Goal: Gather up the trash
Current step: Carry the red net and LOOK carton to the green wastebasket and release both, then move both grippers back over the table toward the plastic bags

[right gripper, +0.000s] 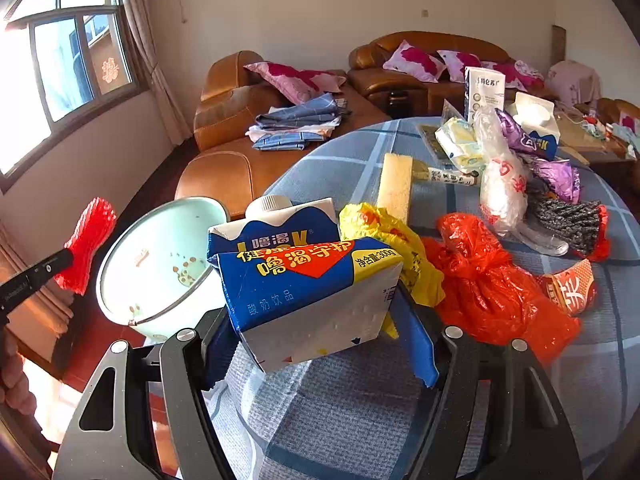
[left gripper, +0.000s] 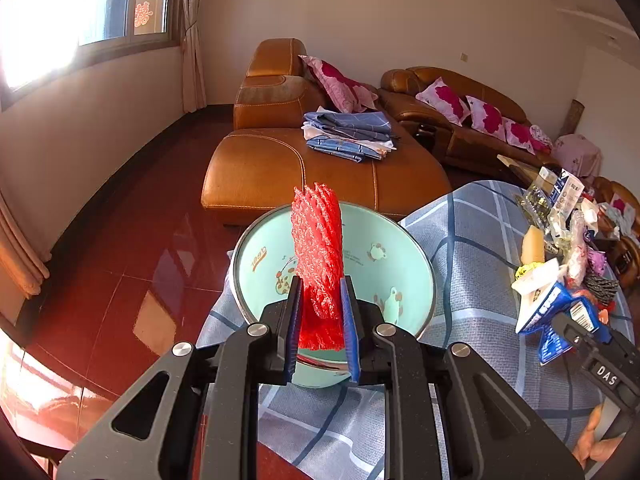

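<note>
1. Left wrist view showed my left hand-held gripper clenched on a red foam net, which stood upright between the pads, above the mint-green basin.
2. My right hand-held gripper straddled a blue drink carton; I could not tell whether the pads pressed it or merely flanked it.
3. I judged the carton could slip or twist out if that grip was loose, since it sat tilted and its sides look smooth.
4. The net could catch on the pads and miss the basin, which stood at the edge of the surface.
5. More trash lay further out on the plaid-clothed surface: a yellow bag, a red bag.
6. Beyond were brown leather sofas, folded laundry and a bright window.
</note>
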{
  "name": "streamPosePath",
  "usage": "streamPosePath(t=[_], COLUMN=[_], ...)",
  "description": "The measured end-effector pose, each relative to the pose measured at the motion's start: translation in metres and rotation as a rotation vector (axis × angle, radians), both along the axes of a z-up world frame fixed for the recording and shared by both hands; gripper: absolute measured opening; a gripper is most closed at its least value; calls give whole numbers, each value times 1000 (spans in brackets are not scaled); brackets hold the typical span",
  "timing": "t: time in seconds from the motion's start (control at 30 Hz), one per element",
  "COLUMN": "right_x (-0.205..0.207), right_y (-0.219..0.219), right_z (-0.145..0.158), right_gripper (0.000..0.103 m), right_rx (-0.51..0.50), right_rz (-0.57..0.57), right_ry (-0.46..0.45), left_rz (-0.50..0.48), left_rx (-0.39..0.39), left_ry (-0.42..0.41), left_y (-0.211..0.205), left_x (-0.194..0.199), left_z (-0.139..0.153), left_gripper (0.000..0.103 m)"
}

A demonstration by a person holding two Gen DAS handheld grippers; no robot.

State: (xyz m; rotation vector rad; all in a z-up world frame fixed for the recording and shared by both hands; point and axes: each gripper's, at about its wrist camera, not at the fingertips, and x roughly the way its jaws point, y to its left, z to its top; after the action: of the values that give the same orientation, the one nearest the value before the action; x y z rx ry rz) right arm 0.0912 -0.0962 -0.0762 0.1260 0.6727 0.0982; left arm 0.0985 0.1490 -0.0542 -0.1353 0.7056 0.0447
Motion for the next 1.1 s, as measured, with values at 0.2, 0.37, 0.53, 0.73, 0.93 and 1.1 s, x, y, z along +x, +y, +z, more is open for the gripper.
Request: streamPosePath(t=[0.2, 0.37, 0.53, 0.73, 0.93, 1.1], right_x=[-4, 12, 39, 75, 87, 74], right_y=[8, 39, 83, 122, 119, 98], right_z=[39, 49, 37, 17, 16, 24], right_gripper=[70, 70, 70, 70, 81, 81], right_rx=[18, 27, 26, 17, 88, 117], right_rz=[7, 69, 151, 225, 239, 176], right_ry=[-119, -134, -88, 0, 12, -20], left_rz=[-16, -23, -13, 8, 32, 55], left_rx=[1, 12, -25, -16, 22, 76], left_ry=[12, 24, 79, 116, 127, 112], left_y=[-3, 2, 13, 21, 22, 17], left_x=[3, 6, 16, 26, 32, 30], left_z=[-4, -5, -18, -28, -34, -34], left_gripper=[19, 19, 19, 19, 38, 62])
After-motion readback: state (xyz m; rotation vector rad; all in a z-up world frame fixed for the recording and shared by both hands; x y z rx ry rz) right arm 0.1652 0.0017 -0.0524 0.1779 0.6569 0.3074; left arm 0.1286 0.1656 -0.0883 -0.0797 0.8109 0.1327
